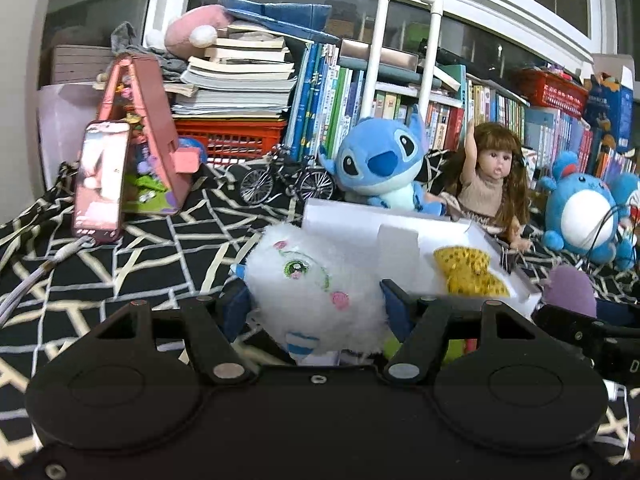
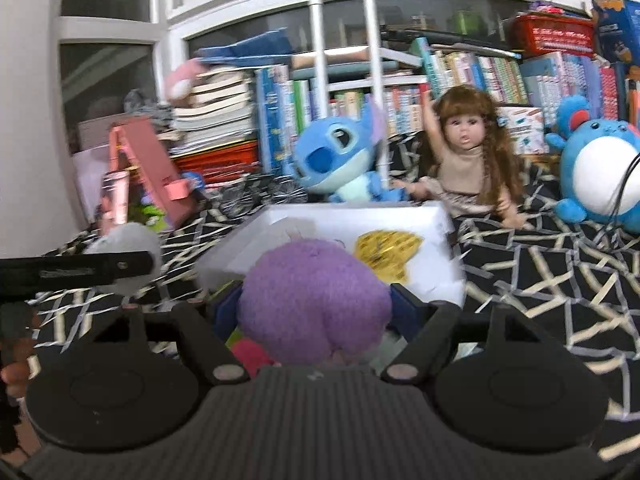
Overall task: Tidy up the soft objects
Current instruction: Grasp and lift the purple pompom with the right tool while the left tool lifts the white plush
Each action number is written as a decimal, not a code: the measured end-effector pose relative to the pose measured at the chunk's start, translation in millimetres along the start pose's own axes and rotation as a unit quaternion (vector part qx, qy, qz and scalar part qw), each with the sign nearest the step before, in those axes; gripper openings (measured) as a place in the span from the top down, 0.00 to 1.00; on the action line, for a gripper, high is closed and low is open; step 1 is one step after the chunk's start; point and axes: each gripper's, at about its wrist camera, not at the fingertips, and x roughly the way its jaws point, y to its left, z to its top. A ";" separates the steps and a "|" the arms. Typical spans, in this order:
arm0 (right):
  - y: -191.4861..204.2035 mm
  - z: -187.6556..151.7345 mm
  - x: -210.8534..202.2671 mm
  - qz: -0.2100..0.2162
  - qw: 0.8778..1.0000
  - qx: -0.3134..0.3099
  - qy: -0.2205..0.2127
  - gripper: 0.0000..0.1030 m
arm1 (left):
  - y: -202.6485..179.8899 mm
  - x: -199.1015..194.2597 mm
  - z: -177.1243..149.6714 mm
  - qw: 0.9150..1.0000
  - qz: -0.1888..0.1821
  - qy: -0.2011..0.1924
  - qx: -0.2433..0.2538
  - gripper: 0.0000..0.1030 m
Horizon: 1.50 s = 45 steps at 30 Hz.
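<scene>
The left tool (image 1: 316,300) is pinching a white plush (image 1: 316,280), the right tool (image 2: 316,304) a purple plush (image 2: 314,304), both just before the white box (image 2: 436,220) holding a yellow bow (image 2: 388,254).

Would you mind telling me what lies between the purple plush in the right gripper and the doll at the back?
The white box with a yellow sequined toy inside; the right wrist view shows it.

White plush toy (image 1: 316,280) between left tool (image 1: 316,300) pads, before white box (image 1: 400,216).
</scene>
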 end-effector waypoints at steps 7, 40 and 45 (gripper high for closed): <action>-35.4 38.1 33.0 -0.075 0.996 -0.034 0.020 0.24 | -7.4 41.7 37.7 1.000 -0.001 -0.006 0.005 0.36; -53.6 53.8 149.1 -0.064 0.985 -0.052 0.150 0.24 | -45.1 172.5 54.9 0.993 -0.055 0.100 -0.002 0.36; -49.5 53.2 151.8 -0.051 0.986 -0.047 0.150 0.24 | -48.4 172.9 54.2 0.992 -0.071 0.108 -0.011 0.35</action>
